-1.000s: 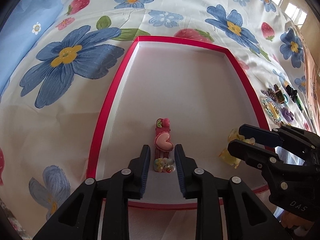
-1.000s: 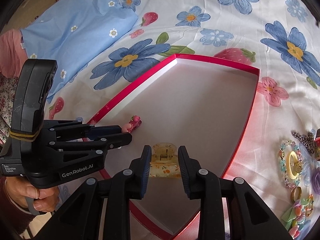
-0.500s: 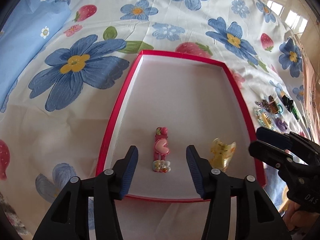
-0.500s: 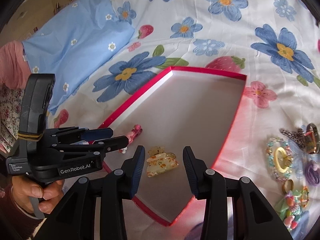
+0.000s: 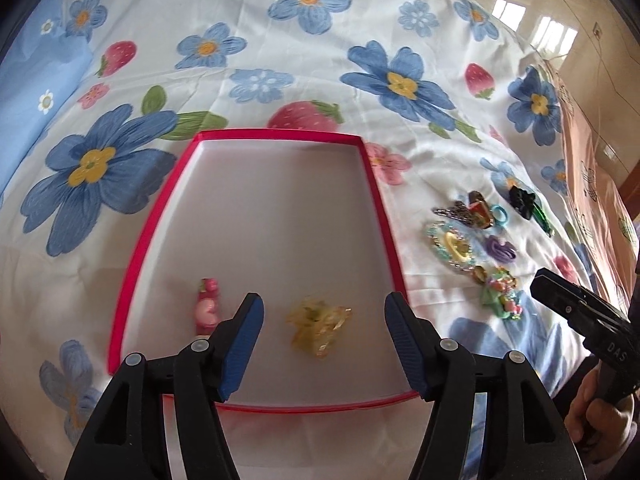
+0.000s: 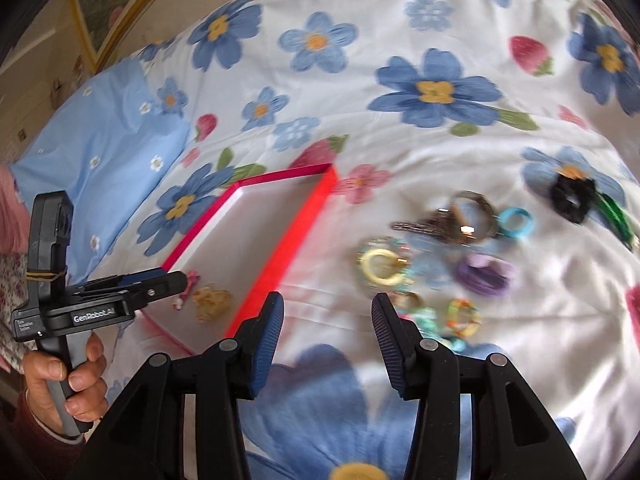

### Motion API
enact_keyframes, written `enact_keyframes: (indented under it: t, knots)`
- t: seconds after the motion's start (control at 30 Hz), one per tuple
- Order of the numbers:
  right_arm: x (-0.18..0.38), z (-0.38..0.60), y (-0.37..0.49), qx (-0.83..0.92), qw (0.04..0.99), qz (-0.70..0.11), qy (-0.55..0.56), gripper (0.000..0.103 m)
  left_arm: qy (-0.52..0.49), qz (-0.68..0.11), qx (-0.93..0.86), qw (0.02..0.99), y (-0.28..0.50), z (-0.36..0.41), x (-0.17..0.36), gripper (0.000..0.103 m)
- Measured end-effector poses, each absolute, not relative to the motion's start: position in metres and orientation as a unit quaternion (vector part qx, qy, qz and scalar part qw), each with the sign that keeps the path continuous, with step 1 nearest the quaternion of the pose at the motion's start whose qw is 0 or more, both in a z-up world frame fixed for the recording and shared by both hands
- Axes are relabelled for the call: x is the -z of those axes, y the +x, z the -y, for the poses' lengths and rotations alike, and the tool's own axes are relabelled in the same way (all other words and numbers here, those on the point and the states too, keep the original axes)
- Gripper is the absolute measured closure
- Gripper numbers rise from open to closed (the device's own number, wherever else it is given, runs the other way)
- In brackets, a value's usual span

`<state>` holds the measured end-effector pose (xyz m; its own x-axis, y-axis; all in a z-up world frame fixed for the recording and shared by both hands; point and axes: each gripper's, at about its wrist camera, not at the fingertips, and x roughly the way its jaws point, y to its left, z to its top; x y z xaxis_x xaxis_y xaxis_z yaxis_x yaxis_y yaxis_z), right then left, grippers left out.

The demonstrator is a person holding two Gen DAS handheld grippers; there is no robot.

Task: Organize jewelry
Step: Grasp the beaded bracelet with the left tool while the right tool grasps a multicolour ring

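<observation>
Two grippers: left gripper (image 5: pixel 322 344) and right gripper (image 6: pixel 326 340), jaws just spread, empty.
Risk: right gripper snagging several tangled pieces in the pile (image 6: pixel 460 248) near the tray (image 6: pixel 304 220) edge.

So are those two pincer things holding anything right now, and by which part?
Nothing is held. The left gripper and right gripper are both open and empty; the pink hair clip and yellow claw clip lie loose in the red-rimmed tray.

The lower end of the pink hair clip (image 5: pixel 208 309) is hidden behind the left gripper's fingers (image 5: pixel 243 340). The loose jewelry pile (image 6: pixel 452 256) is smeared by motion blur in the right wrist view, so single pieces cannot be told. The right gripper (image 5: pixel 576 312) is cut off by the left wrist picture's edge.
</observation>
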<state>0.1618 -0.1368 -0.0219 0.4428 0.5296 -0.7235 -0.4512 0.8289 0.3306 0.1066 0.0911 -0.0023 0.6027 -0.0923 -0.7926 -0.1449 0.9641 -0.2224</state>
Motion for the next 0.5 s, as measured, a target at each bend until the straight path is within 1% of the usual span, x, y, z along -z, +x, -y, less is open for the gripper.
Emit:
enact_keyframes:
  t: [0.2, 0.5]
  knots:
    - [0.023, 0.178, 0.166, -0.244, 0.863, -0.439, 0.059, 0.052, -0.116, -0.450, 0.007, 0.885, 0.120, -0.067, -0.002, 0.040]
    - [0.033, 0.208, 0.174, -0.214, 0.867, -0.446, 0.056, 0.053, -0.099, -0.458, 0.037, 0.883, 0.145, -0.037, -0.002, 0.040]
